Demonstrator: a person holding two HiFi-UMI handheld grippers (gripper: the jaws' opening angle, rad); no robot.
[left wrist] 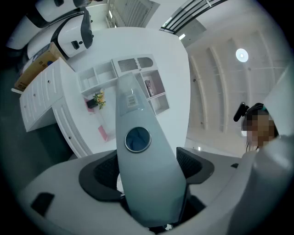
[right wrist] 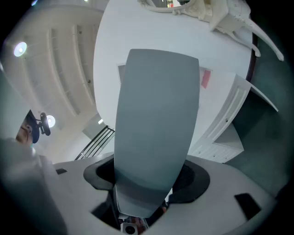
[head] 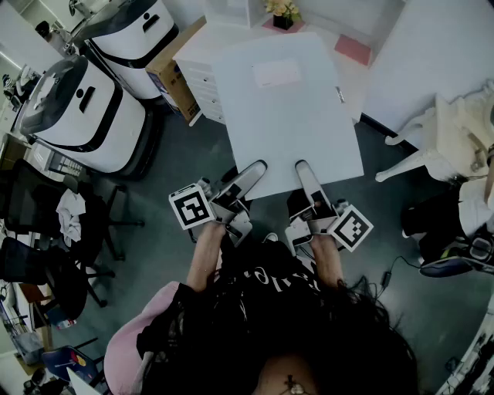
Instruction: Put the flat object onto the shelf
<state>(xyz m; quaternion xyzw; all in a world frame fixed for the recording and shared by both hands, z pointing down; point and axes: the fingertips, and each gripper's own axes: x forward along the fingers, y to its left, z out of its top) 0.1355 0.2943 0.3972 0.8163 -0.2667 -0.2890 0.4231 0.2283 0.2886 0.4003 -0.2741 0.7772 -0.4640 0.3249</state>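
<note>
On the white tabletop (head: 309, 143), in its far half, lies the flat object (head: 275, 73). It is a pale, thin rectangle that looks like card or paper and barely stands out from the smooth matte surface. At the near edge the left gripper (head: 259, 167) and the right gripper (head: 301, 167) hover side by side, angled a little upward, each with its jaws spread wide and nothing between them. The shelf (left wrist: 96, 77), a white box of square-cornered compartments, stands at the far side, left of a small flower pot (head: 282, 11). The step in hand looks like the reach, with the pick not yet begun. To do it well, one gripper should probably tip nose-down and come in low, because a sheet lying flush on a hard, slick top offers no edge to bite. Sliding it toward the tabletop's rim so that one jaw can pass under it seems safer, with the other gripper steadying it. The jaws are long grey blades of smooth plastic with rounded tips, the left one bearing a round dark inset, and each is rooted in a black, mesh-textured collar. They would likely slip on paper, so a firm, square pinch matters.
</note>
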